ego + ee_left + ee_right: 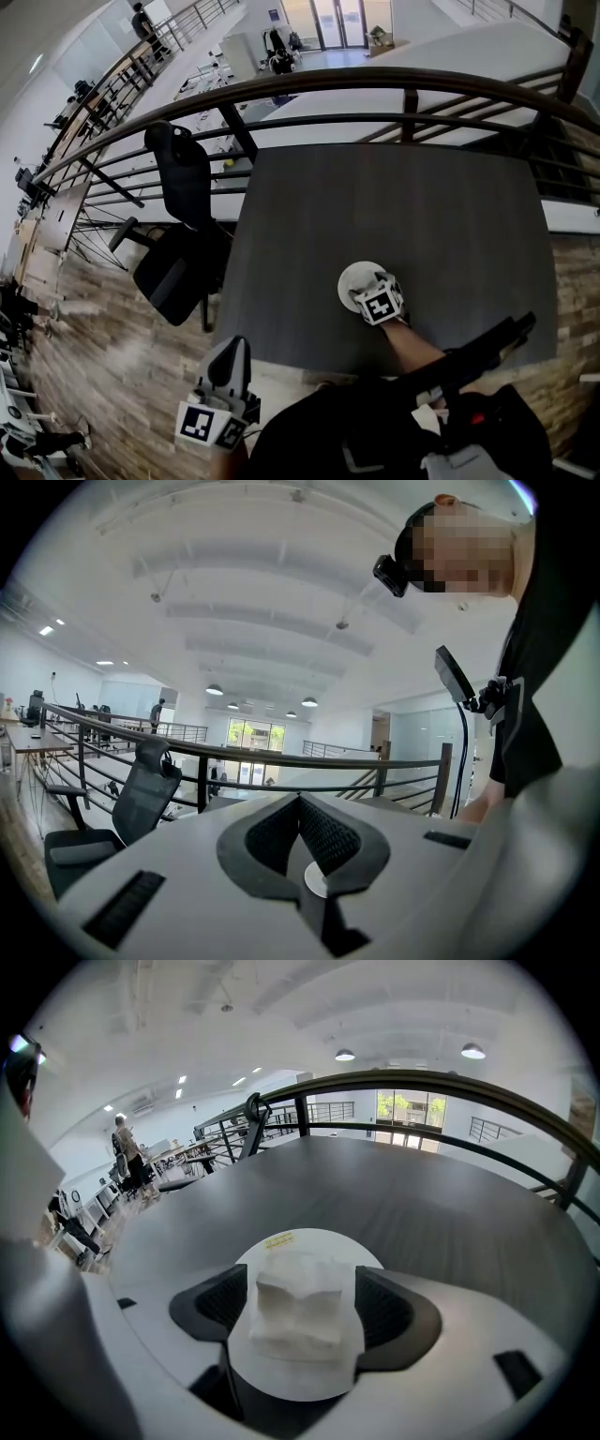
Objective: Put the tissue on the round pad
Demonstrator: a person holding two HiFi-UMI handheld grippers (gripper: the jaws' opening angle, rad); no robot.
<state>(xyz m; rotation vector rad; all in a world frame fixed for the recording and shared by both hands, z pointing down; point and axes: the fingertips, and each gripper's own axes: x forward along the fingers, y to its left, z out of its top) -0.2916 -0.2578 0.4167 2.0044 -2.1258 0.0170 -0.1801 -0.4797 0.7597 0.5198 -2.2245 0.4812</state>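
A folded white tissue [300, 1309] lies on the white round pad [314, 1244], which sits on the dark table [394, 1185] near its front edge. My right gripper [302, 1283] straddles the tissue with its jaws open, a gap showing on each side of it. In the head view the right gripper [364, 292] hangs over the pad [354, 275] and hides the tissue. My left gripper [230, 354] is held off the table's front left corner, its jaws shut and pointing at the railing, as the left gripper [300, 803] view shows.
A black office chair [183, 234] stands by the table's [403, 206] left side. A curved railing [375, 84] runs just behind the table's far edge. Wood floor [103, 328] lies to the left. The person's forearm [412, 345] reaches over the front edge.
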